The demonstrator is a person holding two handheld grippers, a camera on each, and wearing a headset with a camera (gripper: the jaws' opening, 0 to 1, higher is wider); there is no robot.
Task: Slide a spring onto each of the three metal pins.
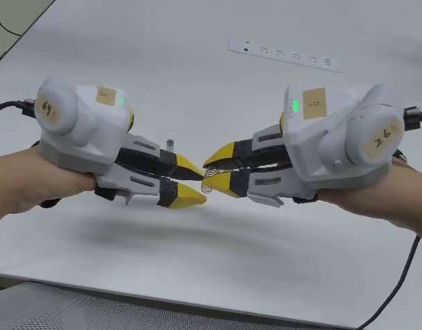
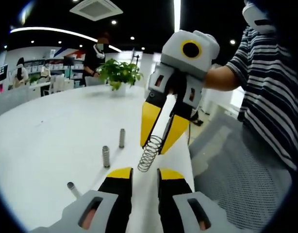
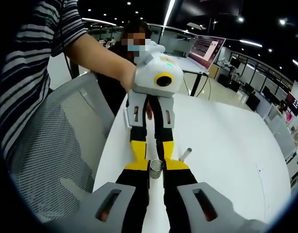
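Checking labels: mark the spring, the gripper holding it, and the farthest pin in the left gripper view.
spring (image 2: pixel 149 153), left gripper view, middle coils
right gripper (image 2: pixel 155 146), left gripper view, midway between its fingertips
farthest pin (image 2: pixel 122 138), left gripper view, mid-shaft

silver coil spring (image 2: pixel 150 153) held in the air near three short upright metal pins (image 2: pixel 106 156)

In the head view the spring (image 1: pixel 207 186) shows a few coils; the rest lies behind the yellow tips of the right tongs (image 1: pixel 205 174). Left of the spring, a pin (image 1: pixel 170 144) pokes its top above the left tongs (image 1: pixel 203 185), its lower part hidden.
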